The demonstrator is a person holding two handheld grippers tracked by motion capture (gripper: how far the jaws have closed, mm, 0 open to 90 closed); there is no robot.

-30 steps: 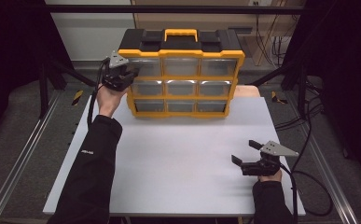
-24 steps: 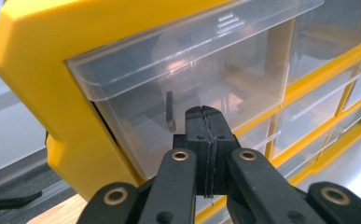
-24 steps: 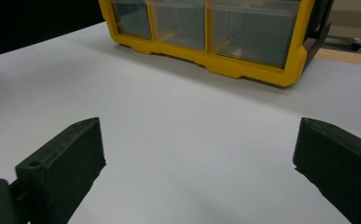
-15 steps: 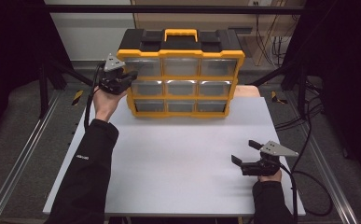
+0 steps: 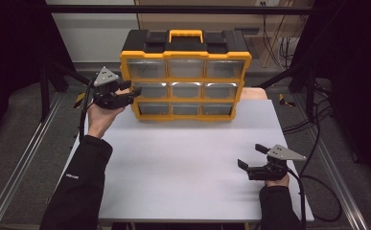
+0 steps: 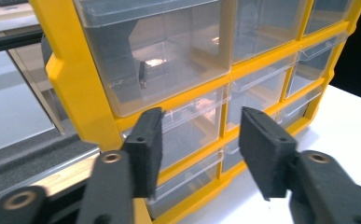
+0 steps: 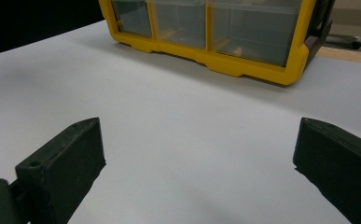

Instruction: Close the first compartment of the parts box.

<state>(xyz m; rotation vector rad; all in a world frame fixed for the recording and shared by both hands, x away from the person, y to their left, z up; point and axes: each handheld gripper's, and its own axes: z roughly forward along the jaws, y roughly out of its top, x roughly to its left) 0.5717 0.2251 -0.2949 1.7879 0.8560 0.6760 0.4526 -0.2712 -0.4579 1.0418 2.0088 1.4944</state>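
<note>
The left gripper [image 5: 128, 92] is held at about ten o'clock on the table [image 5: 183, 163], its jaws parted with nothing between them and aimed at the left-hand column of the organizer [image 5: 185, 76]; the jaws have just been opening. In the left gripper view the left gripper [image 6: 199, 144] is seen just in front of the middle left drawer [image 6: 192, 128], the pads not pressed on it. The organizer is stood upright at twelve o'clock, at the far edge of the table, with its long axis running from nine to three, its drawer fronts turned toward six o'clock and its carry handle [image 5: 186, 33] on top. Against the earlier frames, the left gripper has been brought lower and slightly out from the cabinet's left side. The right gripper [image 5: 251, 157] is held at about four o'clock, jaws wide apart and empty, unmoved, well apart from the organizer.
</note>
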